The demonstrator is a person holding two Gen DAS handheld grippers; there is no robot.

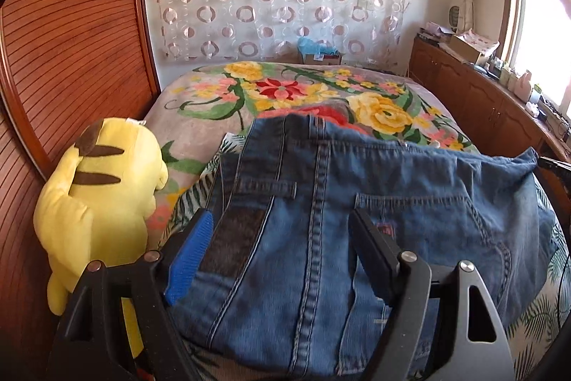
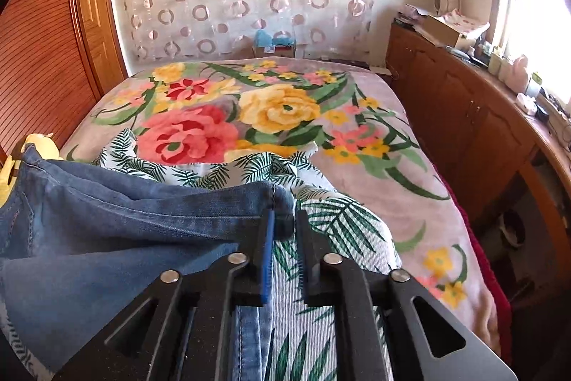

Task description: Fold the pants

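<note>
One pair of jeans (image 1: 321,238) is lying on the bed (image 2: 410,174), stretching sideways between my two hands. My left hand-held gripper (image 1: 282,234) is hanging spread wide over the seat, pads clear of the denim. My right hand-held gripper (image 2: 285,227) is sitting at the far end, jaws barely parted, hem between them, looking let go. One yellow plush toy (image 1: 103,199) is sitting left of the jeans.

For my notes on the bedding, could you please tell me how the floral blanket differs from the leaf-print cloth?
The plush grey floral blanket bears big red, pink and yellow flowers; the white leaf-print cloth bears only green fronds. The blanket lies smooth across the bed; the cloth is rumpled on top of it, right beneath the blue denim jeans. Both have green leaves.
</note>
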